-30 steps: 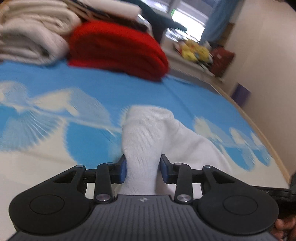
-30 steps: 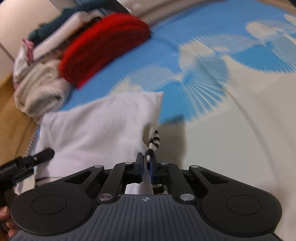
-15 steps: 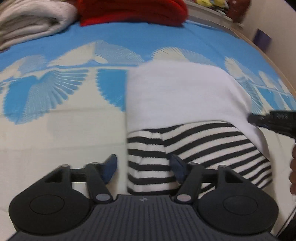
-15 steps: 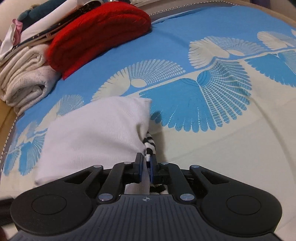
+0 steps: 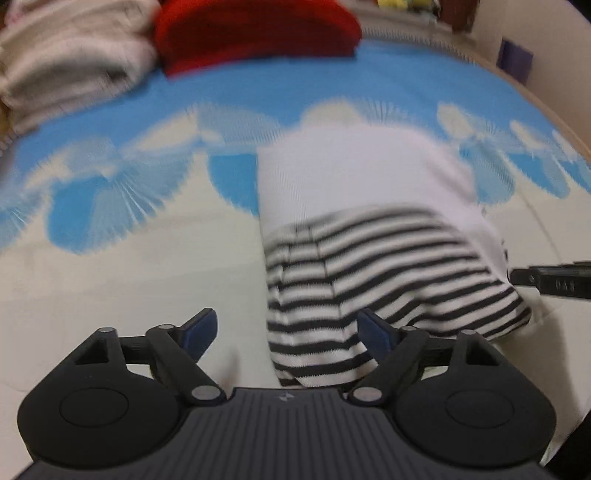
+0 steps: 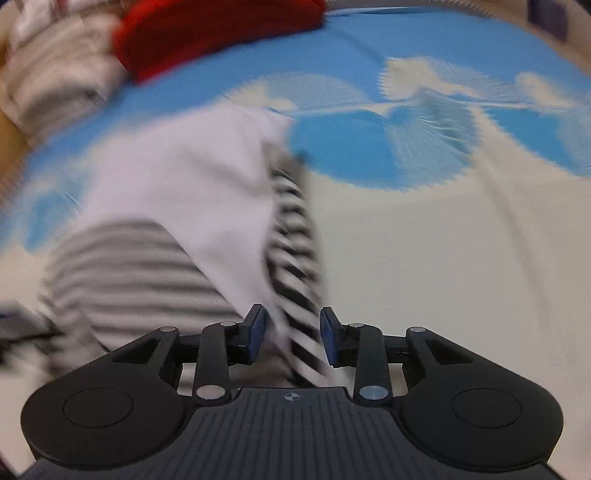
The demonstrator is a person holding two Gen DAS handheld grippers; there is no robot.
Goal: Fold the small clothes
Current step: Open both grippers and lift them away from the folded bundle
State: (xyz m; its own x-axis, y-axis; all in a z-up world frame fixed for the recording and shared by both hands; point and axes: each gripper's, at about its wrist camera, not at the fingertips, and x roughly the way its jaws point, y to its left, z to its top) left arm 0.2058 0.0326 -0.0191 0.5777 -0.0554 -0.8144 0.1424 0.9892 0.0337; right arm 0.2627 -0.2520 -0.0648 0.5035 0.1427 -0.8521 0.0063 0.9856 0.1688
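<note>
A: What's different from half a second ago?

B: The right gripper (image 6: 291, 334) has let go. Its jaws were pinched on the garment's right edge; now they stand spread, with the striped edge lying loose between them. The left gripper (image 5: 286, 328) had already spread its jaws by then, and they remain wide apart over the near left corner, gripping nothing.

A: And where is the garment?

B: The small white and black-striped garment (image 5: 365, 229) lies on the bed (image 5: 122, 258), on its blue sheet printed with cream fans. The white part is folded over toward the far side and the striped part sits nearest the grippers. Both views are motion-blurred, so fine creases are hard to read.

A: What does that mean for the fold?

B: I'd judge this fold has just been laid down and released. Another fold or some smoothing may remain. The red folded cloth (image 5: 255, 29) and cream folded cloth (image 5: 70, 70) lie at the far left, well apart from it.
</note>
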